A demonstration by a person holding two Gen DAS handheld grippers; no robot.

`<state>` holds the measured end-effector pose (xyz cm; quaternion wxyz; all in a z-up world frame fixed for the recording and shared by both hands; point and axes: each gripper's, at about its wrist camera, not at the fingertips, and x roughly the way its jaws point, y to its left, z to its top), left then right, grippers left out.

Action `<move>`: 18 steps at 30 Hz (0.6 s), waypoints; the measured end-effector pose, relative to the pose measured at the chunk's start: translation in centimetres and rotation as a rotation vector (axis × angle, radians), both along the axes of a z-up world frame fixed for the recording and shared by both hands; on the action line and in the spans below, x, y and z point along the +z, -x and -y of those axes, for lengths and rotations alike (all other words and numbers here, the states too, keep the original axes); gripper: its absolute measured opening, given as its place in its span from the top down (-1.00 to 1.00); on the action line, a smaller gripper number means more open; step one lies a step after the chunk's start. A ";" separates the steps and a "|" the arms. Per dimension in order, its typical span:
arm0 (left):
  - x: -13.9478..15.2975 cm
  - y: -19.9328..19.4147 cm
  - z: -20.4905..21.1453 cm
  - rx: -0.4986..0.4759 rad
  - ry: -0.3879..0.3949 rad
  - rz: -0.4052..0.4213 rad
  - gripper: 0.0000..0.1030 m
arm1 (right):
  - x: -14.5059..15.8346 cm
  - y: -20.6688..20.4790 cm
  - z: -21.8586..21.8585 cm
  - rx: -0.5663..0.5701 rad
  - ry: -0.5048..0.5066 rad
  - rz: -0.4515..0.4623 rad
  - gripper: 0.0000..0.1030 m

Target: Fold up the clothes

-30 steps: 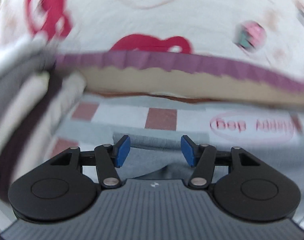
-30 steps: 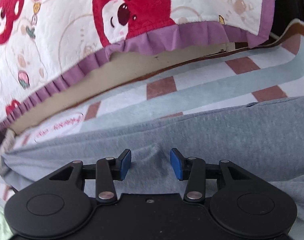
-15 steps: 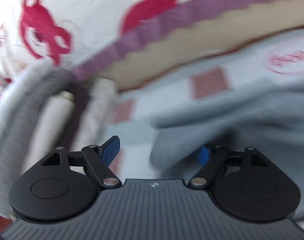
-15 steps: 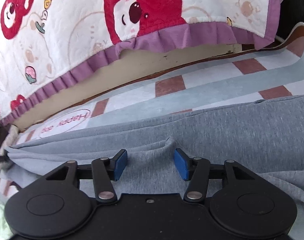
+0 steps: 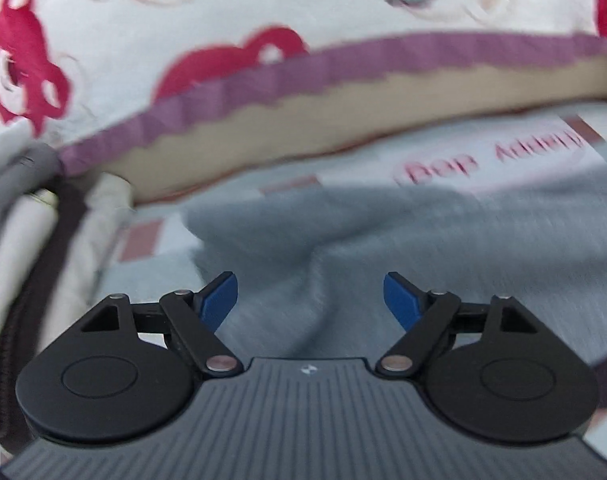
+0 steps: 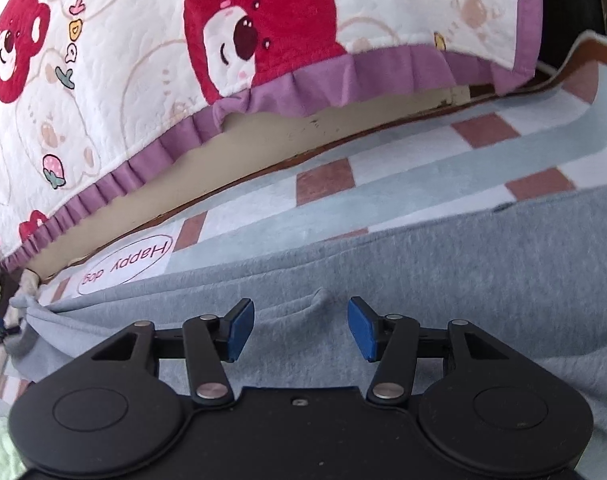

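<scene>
Grey garment point(image 6: 443, 280) lay spread across the checked mat point(image 6: 383, 184), running L to R through the right wrist view, w/ its far hem roughly parallel to the mat's stripes. Mat was pale blue/white w/ brick-red squares and an oval "Happy dog" label point(image 6: 123, 264) just beyond the hem on the L side. Behind the mat: a white quilt point(image 6: 143, 60) w/ red bears and a purple frill along its lower edge, hanging over a beige edge.

Right gripper point(image 6: 299, 326): blue-padded fingers point(image 6: 239, 326) spread, nothing pinched. A small raised pucker of grey cloth stood just ahead of the gap between them; pads didn't touch it. Cloth lay under and around the fingers.

Left gripper point(image 5: 309, 300): fingers point(image 5: 219, 300) spread wide, nothing pinched. Left view blurred. A ridge/fold of the grey garment point(image 5: 383, 240) ran up from the gap towards the garment's L end; pads apart from it on both sides. Garment's L corner sat on the mat point(image 5: 231, 200), w/ the label point(image 5: 495, 160) beyond it, part covered. At far L, grey and cream rounded things w/ a dark strap — too blurred to tell what.

In the right view the garment's L end looked bunched and lifted a bit near the mat's edge.
</scene>
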<state>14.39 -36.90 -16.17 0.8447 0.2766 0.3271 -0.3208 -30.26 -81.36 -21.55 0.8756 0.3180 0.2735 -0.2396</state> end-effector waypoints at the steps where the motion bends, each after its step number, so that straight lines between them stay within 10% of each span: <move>1: -0.8 -0.2 0.7 0.017 -0.055 0.010 -0.56 | 0.0 -0.1 -0.2 0.008 0.001 -0.002 -0.12; 5: -3.1 -3.5 3.5 0.146 -0.233 0.099 -0.65 | -0.2 -0.6 -0.7 0.034 0.015 -0.016 -0.13; 11: -0.3 -7.8 4.0 0.341 -0.132 0.209 -0.72 | 0.2 -1.3 -1.8 0.056 0.096 -0.045 -0.13; 18: 0.7 -7.8 -1.4 0.368 0.045 0.066 -0.72 | 2.8 -4.9 -8.9 0.355 0.180 0.025 -0.12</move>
